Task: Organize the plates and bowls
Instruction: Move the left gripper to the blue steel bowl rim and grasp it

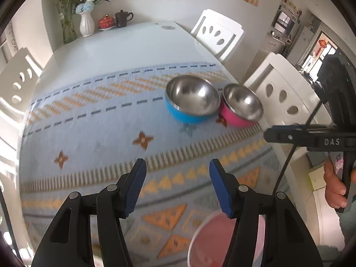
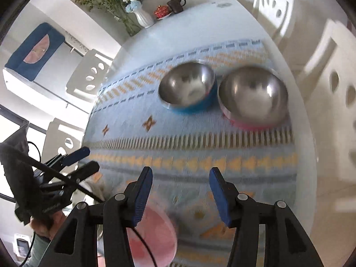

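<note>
A blue bowl with a steel inside (image 1: 191, 99) (image 2: 188, 89) and a pink bowl with a steel inside (image 1: 242, 105) (image 2: 252, 96) stand side by side on the patterned cloth. A pink plate (image 1: 209, 242) (image 2: 153, 238) lies near the table's front edge. My left gripper (image 1: 178, 187) is open and empty above the cloth, its right finger over the plate's rim. My right gripper (image 2: 180, 194) is open and empty, short of the bowls, with the plate under its left finger. The left gripper also shows in the right wrist view (image 2: 84, 160).
A light blue patterned cloth (image 1: 100, 133) covers the near half of the white table (image 1: 133, 44). A white vase with flowers (image 1: 86, 22), a red lidded cup (image 1: 106, 21) and a dark mug (image 1: 122, 18) stand at the far end. White chairs (image 1: 218, 35) surround the table.
</note>
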`<state>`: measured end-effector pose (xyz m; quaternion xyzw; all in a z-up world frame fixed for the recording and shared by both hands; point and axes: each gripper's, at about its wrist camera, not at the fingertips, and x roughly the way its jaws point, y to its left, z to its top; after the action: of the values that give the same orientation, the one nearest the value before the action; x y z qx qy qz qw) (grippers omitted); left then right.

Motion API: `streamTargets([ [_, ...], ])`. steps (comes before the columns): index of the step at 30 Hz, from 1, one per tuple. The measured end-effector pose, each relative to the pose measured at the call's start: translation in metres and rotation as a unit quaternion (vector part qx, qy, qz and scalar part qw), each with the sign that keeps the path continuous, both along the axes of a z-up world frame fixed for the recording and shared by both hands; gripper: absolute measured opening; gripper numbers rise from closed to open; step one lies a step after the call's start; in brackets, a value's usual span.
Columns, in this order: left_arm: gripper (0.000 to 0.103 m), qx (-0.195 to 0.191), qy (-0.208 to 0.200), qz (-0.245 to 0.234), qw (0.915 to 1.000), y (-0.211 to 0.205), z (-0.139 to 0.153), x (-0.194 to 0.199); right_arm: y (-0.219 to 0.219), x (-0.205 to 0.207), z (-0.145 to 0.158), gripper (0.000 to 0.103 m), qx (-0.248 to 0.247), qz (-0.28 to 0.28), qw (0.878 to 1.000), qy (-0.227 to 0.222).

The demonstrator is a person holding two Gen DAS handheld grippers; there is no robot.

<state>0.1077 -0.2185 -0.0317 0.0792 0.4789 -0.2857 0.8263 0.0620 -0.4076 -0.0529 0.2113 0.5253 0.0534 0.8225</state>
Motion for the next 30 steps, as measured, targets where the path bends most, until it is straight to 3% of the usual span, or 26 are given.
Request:
streamTargets([
  [6,0.057,0.006,0.02,0.012,0.9997,-0.037,-0.019,0.046,-0.02,0.064,0.0,0.051,-0.052,0.013,0.999,-0.01],
  [14,0.057,0.015,0.045,0.049,0.9977,-0.059,-0.048,0.09,-0.037,0.141,-0.034,0.051,-0.093,0.032,0.995,0.031],
  [23,0.056,-0.004,0.09,0.071,0.9934,-0.071,-0.078,0.12,-0.03,0.184,-0.065,0.051,-0.12,0.091,0.988,0.044],
  [26,0.054,-0.007,0.098,0.065,0.9931,-0.077,-0.083,0.123,-0.024,0.191,-0.075,0.038,-0.138,0.112,0.982,0.059],
  [28,0.049,-0.012,0.103,0.06,0.9928,-0.08,-0.087,0.124,-0.021,0.194,-0.081,0.027,-0.15,0.123,0.978,0.07],
  [30,0.039,-0.018,0.112,0.054,0.9921,-0.083,-0.091,0.125,-0.019,0.196,-0.087,0.023,-0.15,0.135,0.977,0.076],
])
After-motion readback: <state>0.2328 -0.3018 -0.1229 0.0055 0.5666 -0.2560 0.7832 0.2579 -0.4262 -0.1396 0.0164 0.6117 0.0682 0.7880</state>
